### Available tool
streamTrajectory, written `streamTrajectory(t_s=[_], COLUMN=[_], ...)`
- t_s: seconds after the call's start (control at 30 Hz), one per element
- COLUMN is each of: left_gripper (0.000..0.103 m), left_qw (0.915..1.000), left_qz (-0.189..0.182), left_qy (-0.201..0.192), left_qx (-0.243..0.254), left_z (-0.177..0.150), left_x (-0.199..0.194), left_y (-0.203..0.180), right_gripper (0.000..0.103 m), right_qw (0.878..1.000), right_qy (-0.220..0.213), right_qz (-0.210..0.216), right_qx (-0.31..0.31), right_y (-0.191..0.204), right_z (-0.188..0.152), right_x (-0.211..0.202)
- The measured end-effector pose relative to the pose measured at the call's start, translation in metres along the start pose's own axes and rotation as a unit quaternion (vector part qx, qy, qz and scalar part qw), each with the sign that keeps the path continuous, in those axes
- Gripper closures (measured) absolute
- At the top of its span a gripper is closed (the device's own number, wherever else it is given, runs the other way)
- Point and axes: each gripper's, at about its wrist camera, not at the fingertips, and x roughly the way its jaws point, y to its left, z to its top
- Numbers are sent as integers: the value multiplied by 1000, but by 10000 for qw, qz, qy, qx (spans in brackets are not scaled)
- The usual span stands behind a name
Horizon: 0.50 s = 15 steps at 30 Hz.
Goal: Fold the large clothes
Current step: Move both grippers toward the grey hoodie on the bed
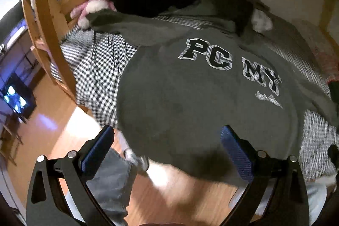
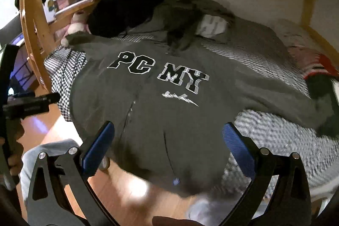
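Observation:
A large grey sweatshirt point(image 1: 180, 99) with black "PC MY" lettering lies face up on a bed, its hem hanging over the near edge. In the left wrist view my left gripper point(image 1: 167, 141) is open just above the hem, its blue pads point(image 1: 99, 147) holding nothing. The right wrist view shows the same sweatshirt point(image 2: 161, 111) spread flat, one sleeve point(image 2: 275, 86) reaching right. My right gripper point(image 2: 169, 141) is open over the hem, empty. The left gripper's black body point(image 2: 27, 105) shows at the far left, held in a hand.
The bed has a black-and-white checked cover point(image 1: 95, 69) and a curved wooden frame point(image 1: 44, 20). Dark clothes point(image 2: 127, 12) and a pink plush toy point(image 1: 93, 5) are piled at the far end. Wooden floor point(image 1: 169, 194) and a person's grey trouser leg point(image 1: 114, 181) lie below.

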Motion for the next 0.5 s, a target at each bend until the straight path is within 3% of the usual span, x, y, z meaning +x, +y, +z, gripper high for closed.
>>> streamTrajectory(t_s=[0.27, 0.37, 0.5], left_gripper=[4, 4, 4], left_qw=[9983, 9963, 9946], left_qz=[113, 235, 60], left_qy=[197, 178, 194], left_qx=[-544, -804, -1017], left_z=[89, 124, 167], left_x=[119, 153, 193], left_y=[68, 100, 137], right_gripper=[3, 3, 3], right_qw=[9935, 9866, 9780], right_qy=[188, 102, -60], right_qz=[518, 702, 1036], right_qx=[-993, -1472, -1812], right_y=[80, 120, 169], right_z=[58, 75, 104], right_x=[134, 169, 208])
